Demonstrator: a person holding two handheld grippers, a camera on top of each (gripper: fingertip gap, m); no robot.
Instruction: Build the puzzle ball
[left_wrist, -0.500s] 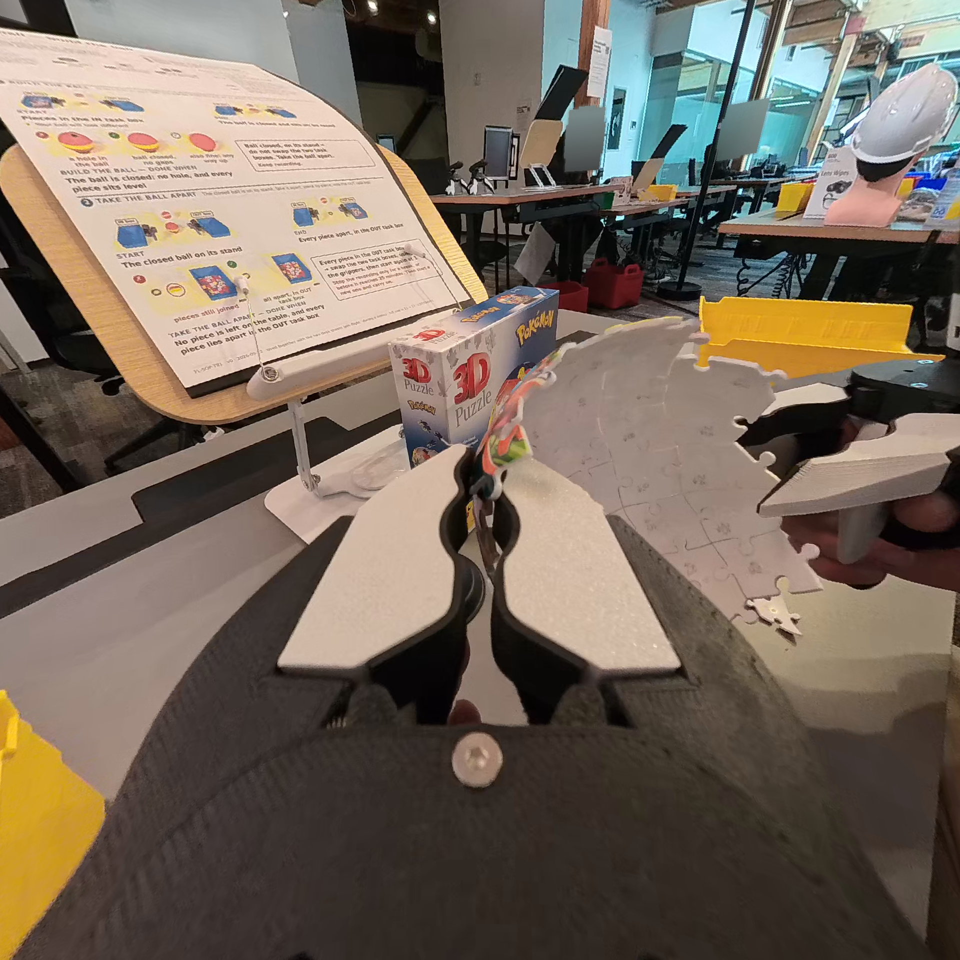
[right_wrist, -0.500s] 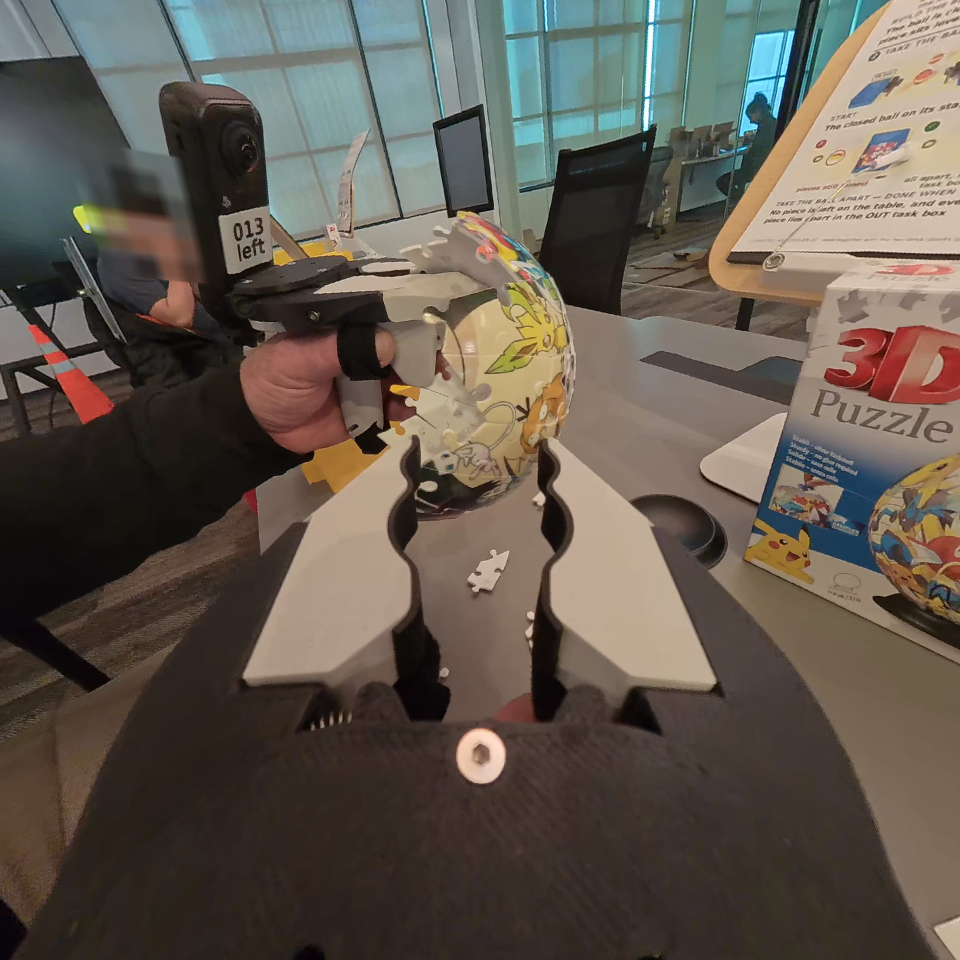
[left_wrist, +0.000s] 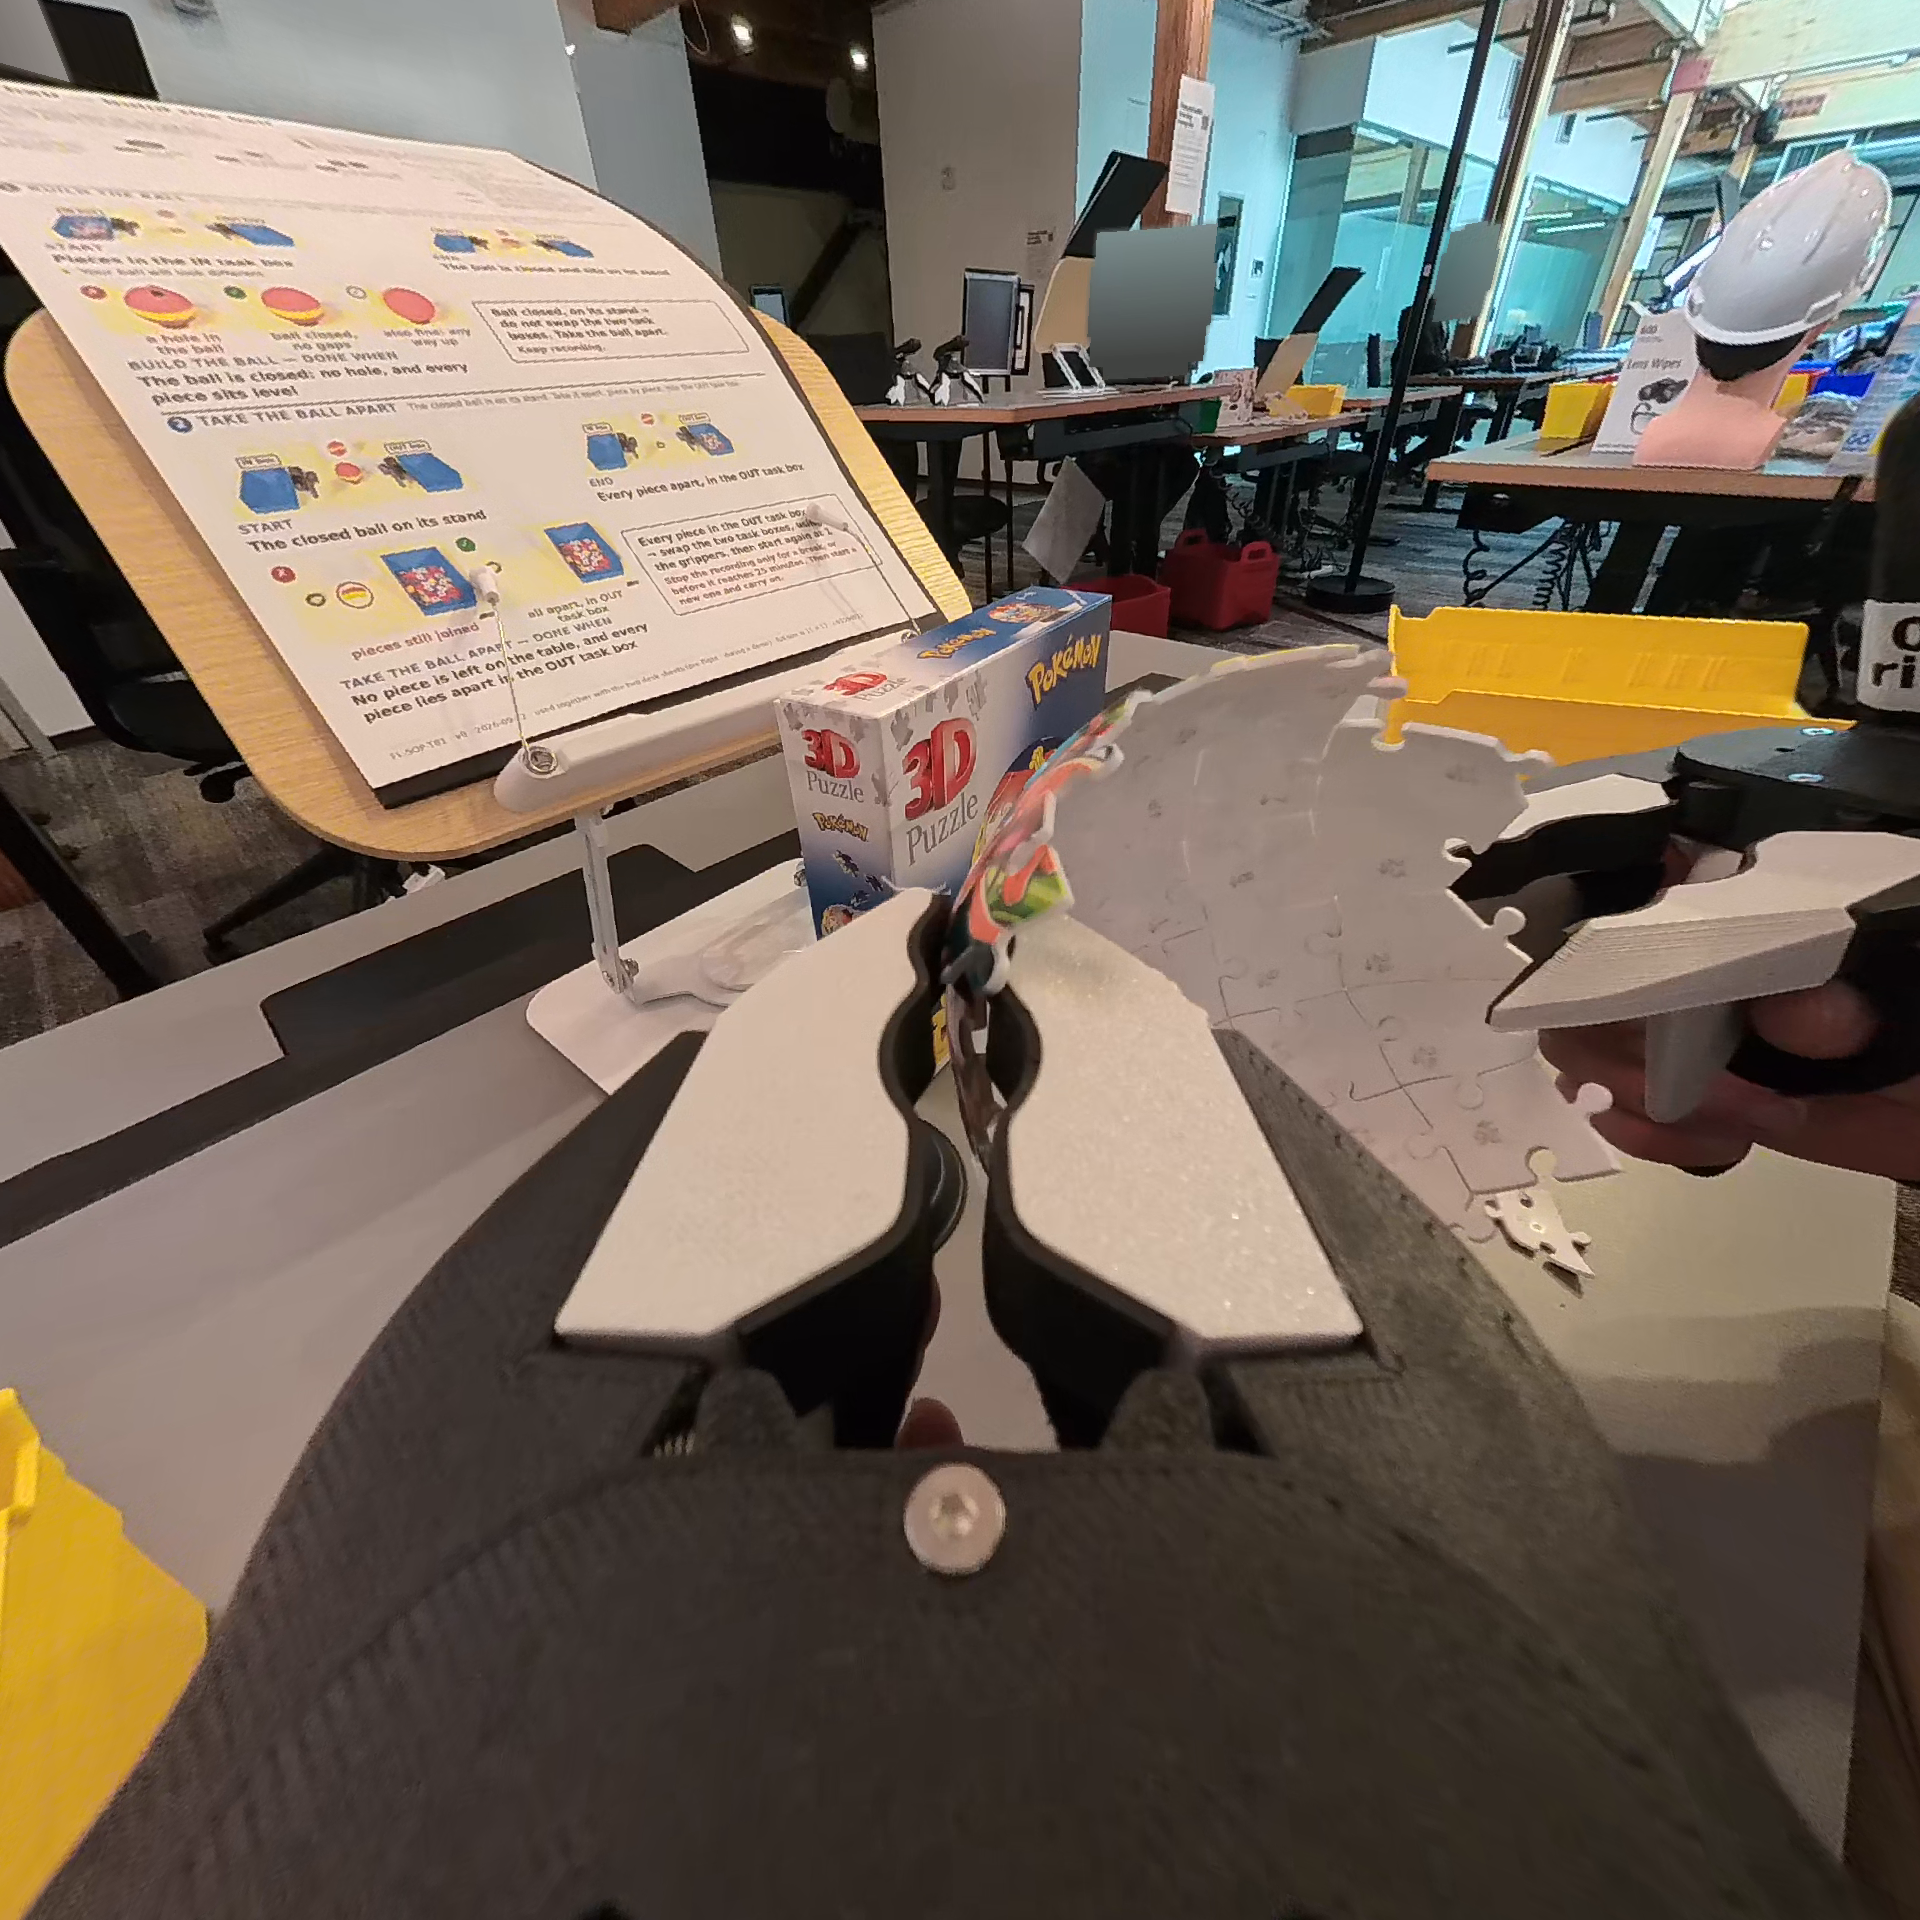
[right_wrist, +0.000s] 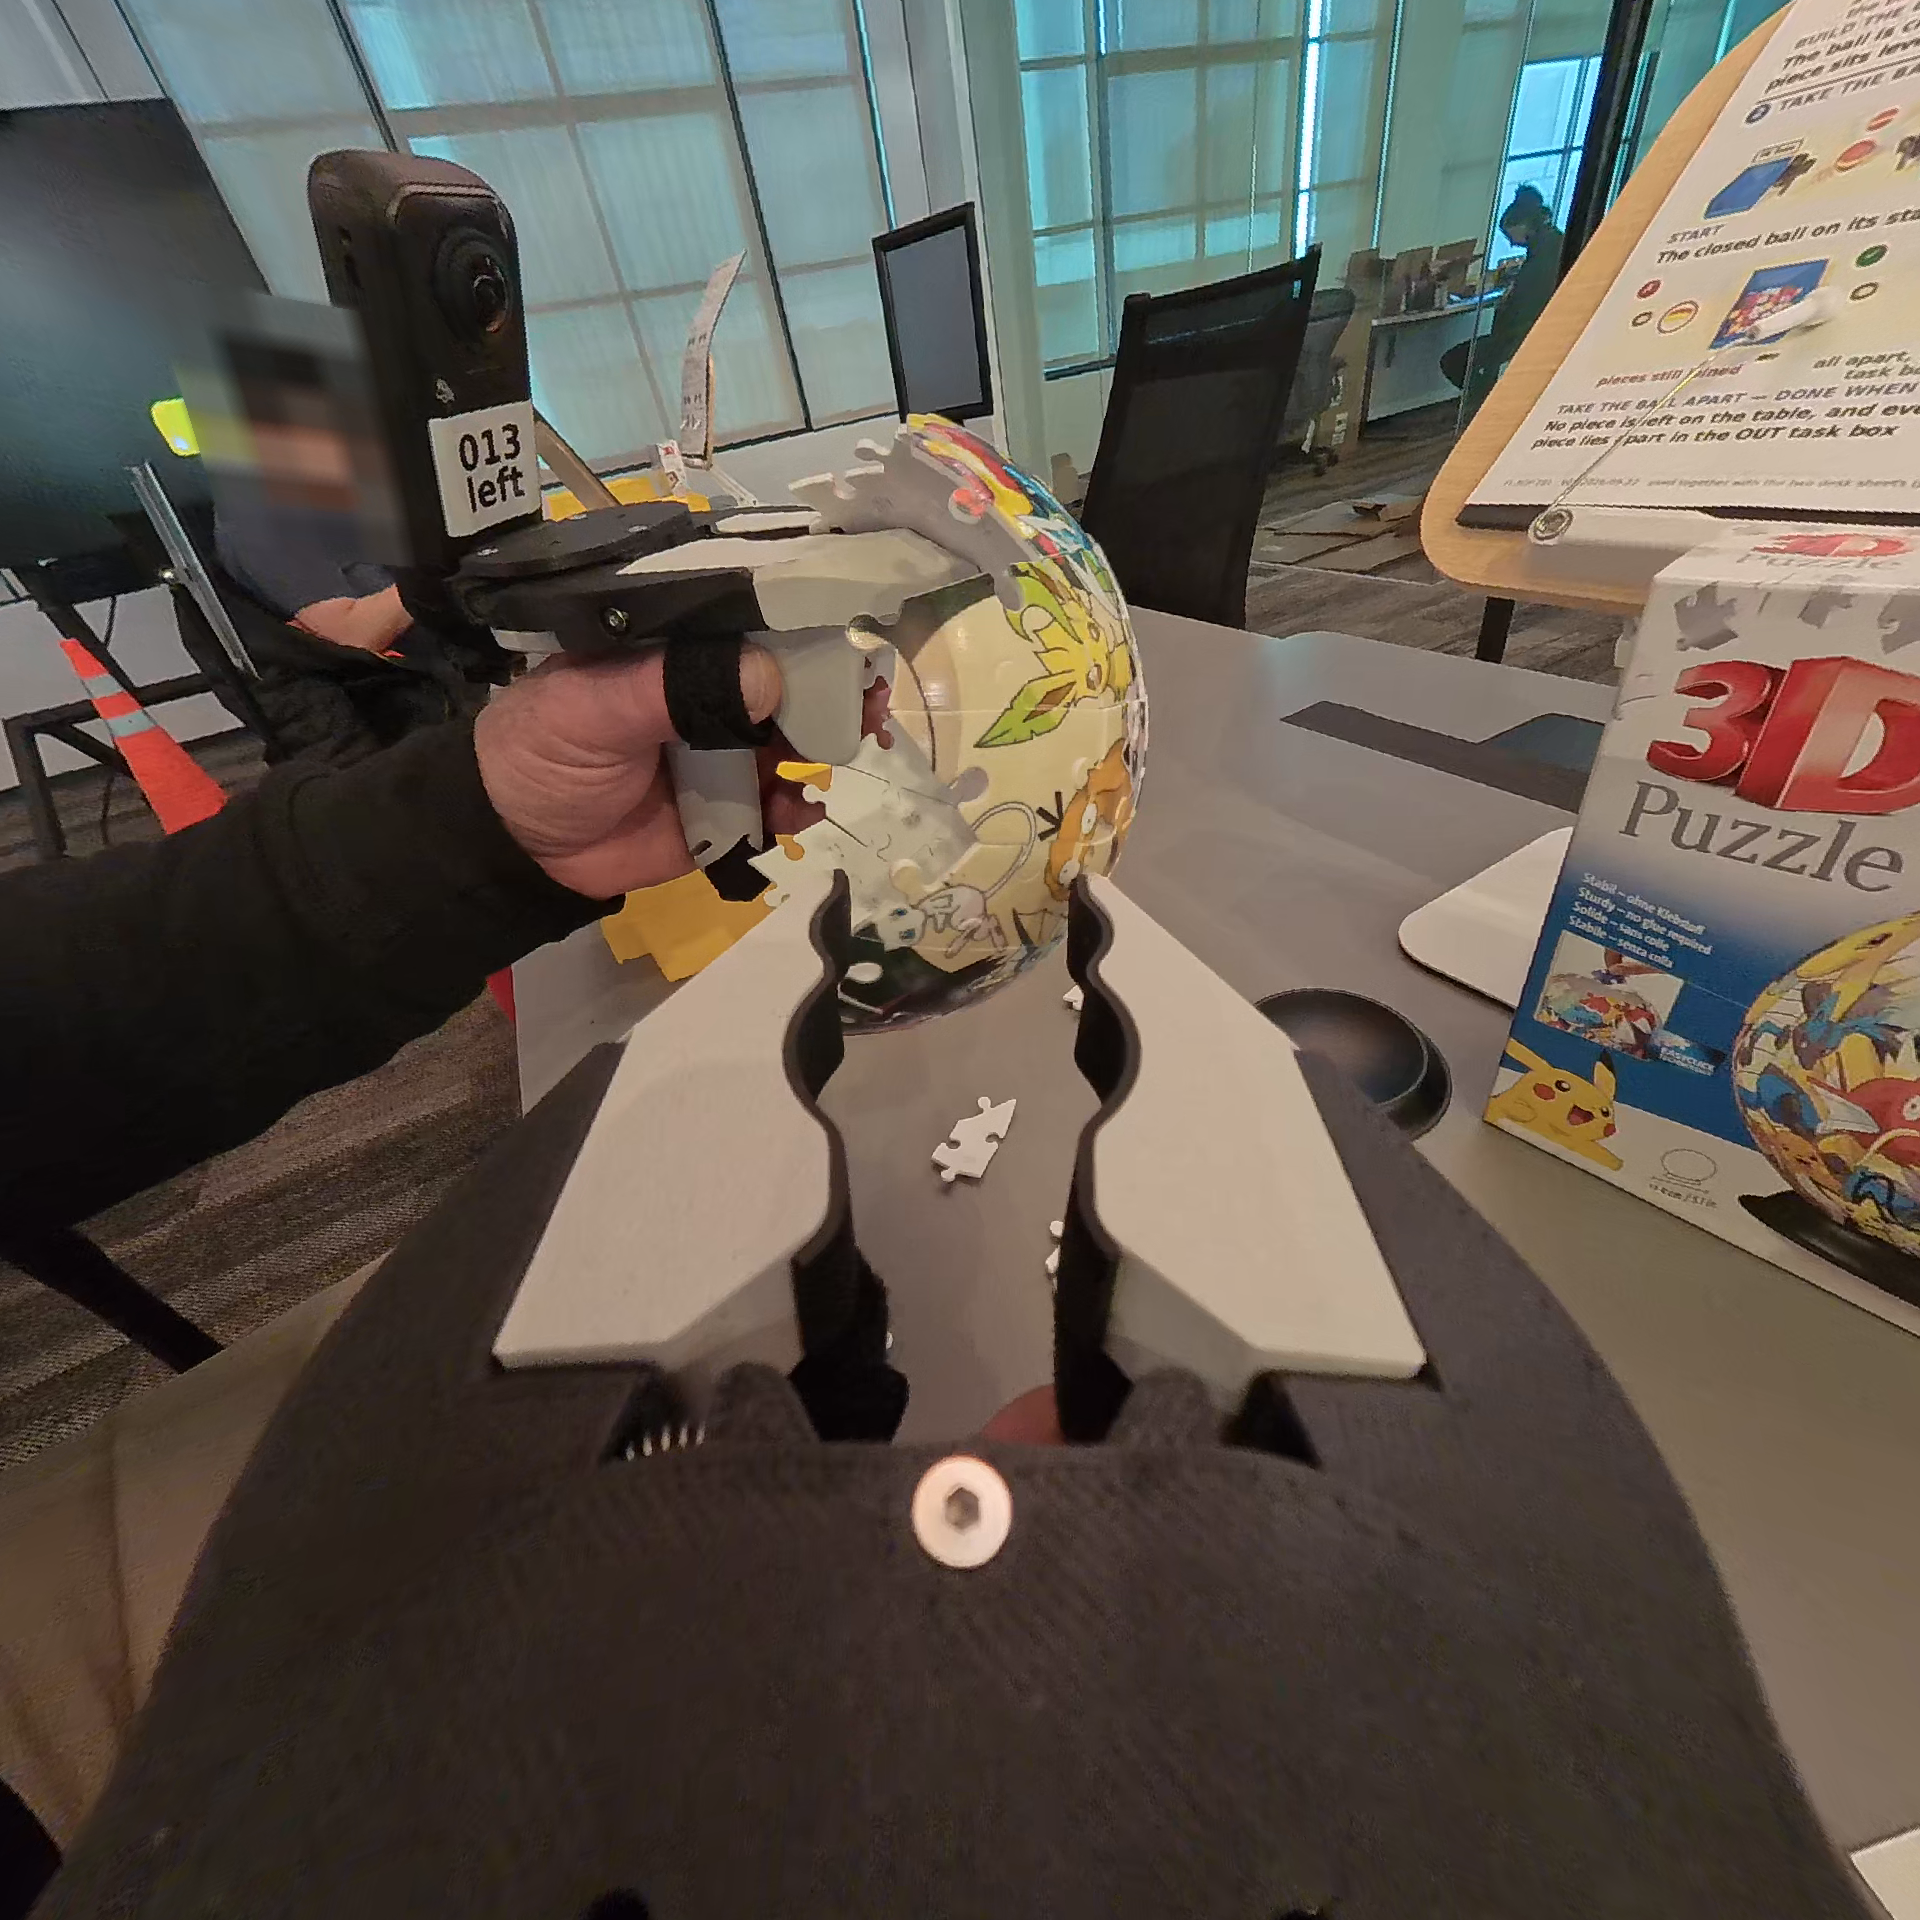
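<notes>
The partly built puzzle ball (right_wrist: 1029, 748) is a colourful curved shell held in the air above the grey table (right_wrist: 1299, 831). In the left wrist view its white inner side (left_wrist: 1278, 914) faces me. My left gripper (left_wrist: 971, 971) is shut on the shell's edge; it also shows in the right wrist view (right_wrist: 831, 613). My right gripper (right_wrist: 951, 914) is open and empty just in front of the shell's lower part; it also shows at the right of the left wrist view (left_wrist: 1496, 935). A loose white piece (right_wrist: 974, 1140) lies on the table between my right fingers. The black round stand (right_wrist: 1351, 1039) sits to the right.
The puzzle box (right_wrist: 1766, 883) stands at the right, behind it an instruction board on a stand (left_wrist: 436, 468). A yellow bin (left_wrist: 1590, 665) is at the far right of the table, another yellow bin (left_wrist: 73, 1662) at my near left. More small white pieces (right_wrist: 1055, 1247) lie by my right finger. The left gripper's tips are roughly 10 centimetres from the right gripper's. The loose white piece (right_wrist: 974, 1140) is about 20 centimetres from both grippers' fingertips.
The right gripper has drawn slightly closer to the shell. The left gripper keeps its hold on the shell with little movement.
</notes>
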